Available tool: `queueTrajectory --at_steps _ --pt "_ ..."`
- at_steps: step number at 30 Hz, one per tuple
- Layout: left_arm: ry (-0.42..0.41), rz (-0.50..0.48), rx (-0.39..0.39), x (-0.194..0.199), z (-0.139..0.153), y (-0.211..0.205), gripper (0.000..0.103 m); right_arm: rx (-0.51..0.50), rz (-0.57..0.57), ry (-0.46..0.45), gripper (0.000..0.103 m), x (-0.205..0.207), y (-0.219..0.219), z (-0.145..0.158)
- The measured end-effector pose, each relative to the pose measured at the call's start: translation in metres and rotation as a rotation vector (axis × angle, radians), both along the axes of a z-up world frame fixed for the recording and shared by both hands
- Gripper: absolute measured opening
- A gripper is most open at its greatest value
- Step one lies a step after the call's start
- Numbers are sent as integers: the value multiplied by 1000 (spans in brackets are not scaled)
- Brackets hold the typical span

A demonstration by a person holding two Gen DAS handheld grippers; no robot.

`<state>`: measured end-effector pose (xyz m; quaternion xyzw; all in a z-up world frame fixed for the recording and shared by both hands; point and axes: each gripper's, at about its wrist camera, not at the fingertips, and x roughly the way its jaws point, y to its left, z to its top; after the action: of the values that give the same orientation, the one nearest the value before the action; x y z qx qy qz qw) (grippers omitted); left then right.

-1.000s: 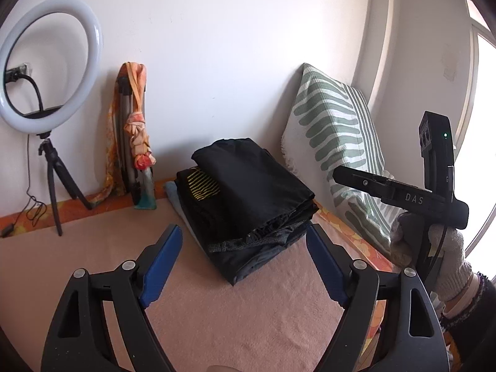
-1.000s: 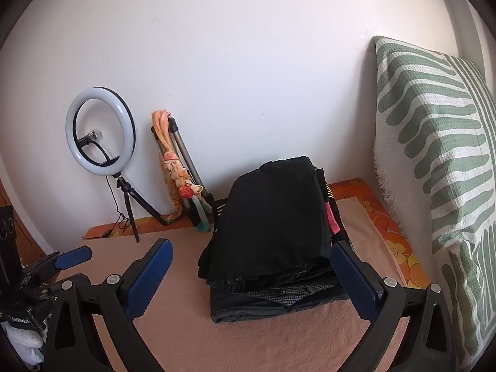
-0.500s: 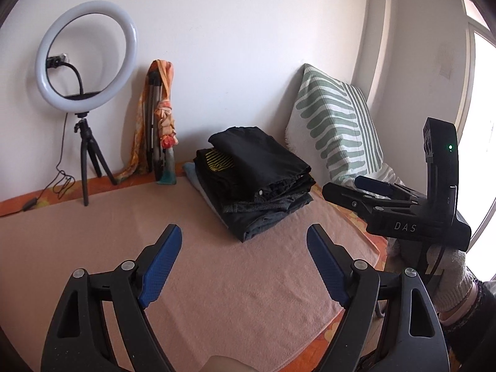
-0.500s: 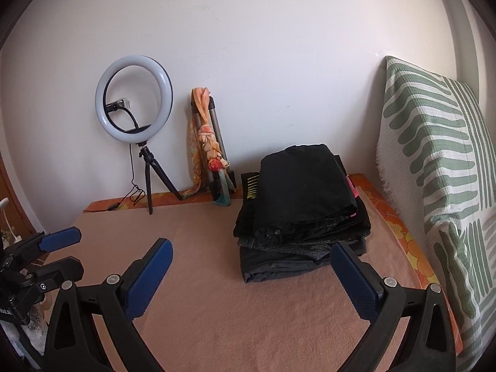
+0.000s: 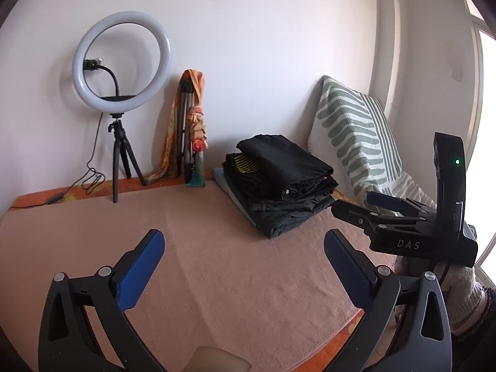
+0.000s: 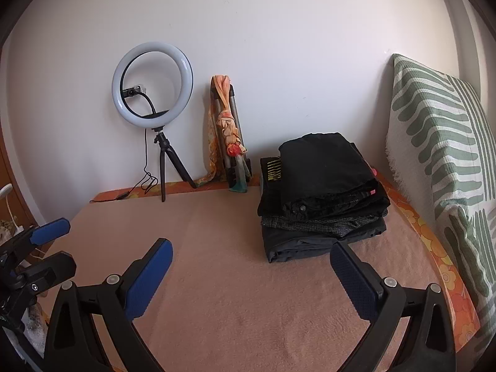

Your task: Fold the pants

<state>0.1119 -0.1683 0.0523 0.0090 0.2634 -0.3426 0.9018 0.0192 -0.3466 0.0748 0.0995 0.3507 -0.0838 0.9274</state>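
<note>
Folded pants (image 6: 325,173) on top of stack of dark clothes (image 5: 279,195), far right of pink blanket (image 6: 232,279), near striped pillow (image 6: 440,155). Fold looks done — neat rectangle, nothing loose (judging by shape alone). No unfolded pants visible. Left gripper (image 5: 245,266) jaws spread, holding nothing; right gripper (image 6: 251,272) same, well apart from stack. Ring light (image 5: 121,62) by wall.

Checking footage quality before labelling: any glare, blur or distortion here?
Left wrist view: window at right edge blown out, walls bowed by fisheye, dark corners. Right wrist view: even light, folded pants stack sharp, striped pillow stretched at the edge.
</note>
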Motion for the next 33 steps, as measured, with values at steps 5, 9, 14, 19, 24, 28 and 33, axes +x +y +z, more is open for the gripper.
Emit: queueTrajectory --at_steps 5,9,14,19,24,28,33 --pt "5 25 24 6 -13 4 102 -5 -13 -5 103 1 0 -6" --pt "29 38 34 7 -26 6 102 -24 -5 -13 103 0 6 -7" --pt "8 63 90 4 -38 10 102 -25 3 -2 103 -1 10 -15" --pt "32 56 103 -1 -48 13 102 -37 -3 3 103 -5 11 -18" --pt "38 59 113 -2 -50 14 102 -36 -12 6 103 -7 9 -18" --pt "39 61 113 -2 -50 14 102 -28 -11 10 103 -8 9 -20" --pt "35 54 116 -2 -50 14 102 -33 -10 8 103 -8 10 -20"
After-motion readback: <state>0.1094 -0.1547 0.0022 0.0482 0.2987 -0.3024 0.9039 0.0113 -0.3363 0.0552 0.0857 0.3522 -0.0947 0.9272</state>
